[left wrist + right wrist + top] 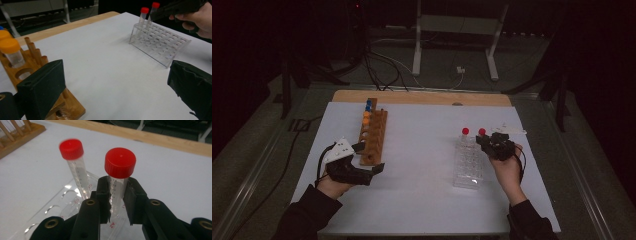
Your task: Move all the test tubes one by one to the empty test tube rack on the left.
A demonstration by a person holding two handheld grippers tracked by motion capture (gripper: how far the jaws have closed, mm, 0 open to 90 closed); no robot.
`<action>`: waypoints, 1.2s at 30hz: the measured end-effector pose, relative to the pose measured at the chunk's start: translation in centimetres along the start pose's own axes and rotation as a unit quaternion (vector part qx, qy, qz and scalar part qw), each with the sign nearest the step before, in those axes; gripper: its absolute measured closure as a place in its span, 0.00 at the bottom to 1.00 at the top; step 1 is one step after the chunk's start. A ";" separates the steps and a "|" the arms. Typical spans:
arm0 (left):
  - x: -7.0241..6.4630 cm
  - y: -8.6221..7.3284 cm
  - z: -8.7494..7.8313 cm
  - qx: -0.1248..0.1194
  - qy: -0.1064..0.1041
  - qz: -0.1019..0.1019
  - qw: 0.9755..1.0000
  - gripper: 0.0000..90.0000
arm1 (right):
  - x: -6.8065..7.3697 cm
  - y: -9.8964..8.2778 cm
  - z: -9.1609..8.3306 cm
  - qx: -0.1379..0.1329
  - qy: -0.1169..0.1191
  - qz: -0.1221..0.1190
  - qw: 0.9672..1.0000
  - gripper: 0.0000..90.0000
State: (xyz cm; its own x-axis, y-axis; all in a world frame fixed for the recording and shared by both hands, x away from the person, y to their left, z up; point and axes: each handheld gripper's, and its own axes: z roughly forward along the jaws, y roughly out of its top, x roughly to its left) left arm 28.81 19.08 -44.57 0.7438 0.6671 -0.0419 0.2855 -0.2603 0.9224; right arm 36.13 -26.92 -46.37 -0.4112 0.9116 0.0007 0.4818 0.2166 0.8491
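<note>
White paper covers the table (422, 200), with dim floor and cables beyond it, and I take the clear rack (468, 165) as my landmark. Nearest to me on its right side, my right gripper (117, 198) has its pads pressed on the red-capped tube (119, 180), gripping the clear barrel just under the cap. That tube stands in a hole at the far end of the rack; whether its foot is seated or already raised I cannot tell. A second red-capped tube (75, 165) stands just beside it, leaning a little.

Well to the left of the rack, my left gripper (357, 167) rests by the near end of the wooden rack (373, 136) with its jaws wide and nothing between them. Farther along that wooden rack sit the orange-capped vials (11, 51), with blue caps (369, 105) at its far end.

For the step in hand, I judge the tube should travel straight along its own axis, so the barrel does not bind in the hole or knock its neighbour. The grip sits high and the barrel is smooth, so I would keep the wrist steady and move slowly.
</note>
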 end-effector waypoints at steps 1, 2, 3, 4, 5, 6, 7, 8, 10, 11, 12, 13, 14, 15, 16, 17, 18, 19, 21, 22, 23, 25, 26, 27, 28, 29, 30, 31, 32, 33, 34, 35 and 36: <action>0.0 0.0 0.0 0.001 0.002 0.002 1.000 0.03 | 0.0 0.1 -0.3 -0.005 -0.001 -0.002 1.000 0.84; 0.0 0.0 0.0 0.002 -0.001 0.001 1.000 0.03 | 0.0 0.3 -0.6 -0.011 -0.001 -0.003 1.000 0.84; 0.0 0.0 0.0 0.001 -0.001 0.001 1.000 0.03 | 0.0 0.5 -0.9 -0.016 0.000 -0.004 1.000 0.84; 0.0 0.0 0.0 0.002 0.000 0.002 1.000 0.03 | 0.0 0.7 -1.2 -0.022 0.000 -0.004 1.000 0.84; 0.0 0.0 0.0 0.003 -0.005 0.000 1.000 0.03 | 0.0 0.8 -1.6 -0.026 -0.001 -0.006 1.000 0.84; 0.0 0.0 0.0 0.003 -0.003 0.001 1.000 0.03 | 0.1 1.0 -1.9 -0.032 0.000 -0.009 0.999 0.84; 0.0 0.0 0.0 0.003 -0.003 0.002 1.000 0.03 | 0.2 1.2 -2.3 -0.036 -0.002 -0.010 0.999 0.84; 0.0 0.1 0.0 0.002 -0.004 0.000 1.000 0.03 | 0.2 1.4 -2.6 -0.040 -0.002 -0.011 0.999 0.84; -0.1 0.1 0.0 0.001 -0.004 0.002 1.000 0.03 | 0.3 1.7 -3.3 -0.050 -0.002 -0.013 0.999 0.84; -0.1 0.2 -0.1 0.001 -0.006 0.002 1.000 0.03 | 0.4 1.8 -3.6 -0.056 -0.002 -0.013 0.998 0.84; -0.2 0.2 -0.1 0.002 -0.006 0.004 1.000 0.03 | 0.5 1.9 -3.9 -0.059 -0.001 -0.013 0.998 0.84; -0.2 0.2 0.0 0.002 -0.006 0.006 1.000 0.03 | 0.6 2.0 -4.2 -0.061 0.000 -0.014 0.998 0.84; -0.3 0.2 0.0 0.002 -0.008 0.005 1.000 0.03 | 0.7 2.1 -4.5 -0.064 0.000 -0.017 0.998 0.84; -0.3 0.2 0.0 0.003 -0.008 0.007 1.000 0.03 | 0.9 2.2 -4.7 -0.067 0.003 -0.017 0.998 0.84; -0.4 0.3 0.1 0.004 -0.008 0.008 1.000 0.03 | 1.1 2.3 -4.9 -0.070 0.008 -0.019 0.997 0.84; -0.5 0.3 0.1 0.004 -0.011 0.008 1.000 0.03 | 1.3 2.4 -5.2 -0.071 0.011 -0.022 0.997 0.84; -0.6 0.3 0.1 0.005 -0.011 0.009 1.000 0.03 | 1.6 2.5 -5.3 -0.073 0.015 -0.025 0.997 0.84; -0.6 0.4 0.2 0.005 -0.014 0.010 1.000 0.03 | 2.0 2.6 -5.5 -0.075 0.020 -0.029 0.997 0.84; -0.8 0.5 0.2 0.005 -0.017 0.011 1.000 0.03 | 2.8 2.7 -5.7 -0.074 0.036 -0.034 0.996 0.84; -0.9 0.5 0.2 0.006 -0.020 0.011 1.000 0.03 | 3.2 2.7 -5.7 -0.073 0.042 -0.040 0.996 0.84; -1.1 0.6 0.2 0.006 -0.022 0.012 1.000 0.03 | 3.6 2.7 -5.7 -0.073 0.051 -0.042 0.995 0.84; -1.3 0.7 0.3 0.007 -0.027 0.015 1.000 0.03 | 4.5 2.7 -5.7 -0.072 0.064 -0.050 0.994 0.84; -1.5 0.7 0.3 0.007 -0.028 0.018 0.999 0.03 | 5.0 2.7 -5.7 -0.069 0.072 -0.053 0.994 0.84; -1.6 0.8 0.4 0.007 -0.030 0.019 0.999 0.03 | 5.4 2.7 -5.7 -0.069 0.078 -0.058 0.993 0.84; -1.7 0.8 0.4 0.007 -0.033 0.020 0.999 0.03 | 5.8 2.7 -5.7 -0.067 0.086 -0.061 0.992 0.84; -1.8 0.9 0.4 0.006 -0.033 0.022 0.999 0.03 | 6.2 2.7 -5.7 -0.065 0.094 -0.066 0.991 0.84; -1.9 0.9 0.5 0.005 -0.037 0.021 0.999 0.03 | 6.6 2.6 -5.6 -0.063 0.099 -0.071 0.991 0.84; -2.0 1.0 0.5 0.005 -0.039 0.021 0.999 0.03 | 7.0 2.6 -5.6 -0.060 0.105 -0.074 0.990 0.84; -2.1 1.0 0.6 0.006 -0.040 0.022 0.999 0.03 | 7.4 2.5 -5.5 -0.057 0.109 -0.080 0.989 0.84; -2.2 1.0 0.7 0.007 -0.042 0.023 0.999 0.03 | 7.7 2.4 -5.5 -0.055 0.113 -0.084 0.989 0.84; -2.3 1.1 0.7 0.007 -0.043 0.024 0.999 0.03 | 8.0 2.3 -5.4 -0.052 0.118 -0.087 0.988 0.84; -2.3 1.1 0.8 0.009 -0.044 0.024 0.999 0.03 | 8.3 2.3 -5.3 -0.050 0.121 -0.089 0.987 0.84; -2.4 1.1 0.9 0.010 -0.047 0.025 0.999 0.03 | 8.6 2.2 -5.2 -0.046 0.125 -0.092 0.987 0.84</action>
State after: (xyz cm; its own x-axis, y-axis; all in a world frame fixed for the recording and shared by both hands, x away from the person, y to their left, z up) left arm 27.87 16.58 -43.77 0.8106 0.5847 -0.0325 0.2574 -0.3060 0.9166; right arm 29.59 -20.44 -41.75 -0.6686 0.7426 -0.0381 0.3128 0.3275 0.8916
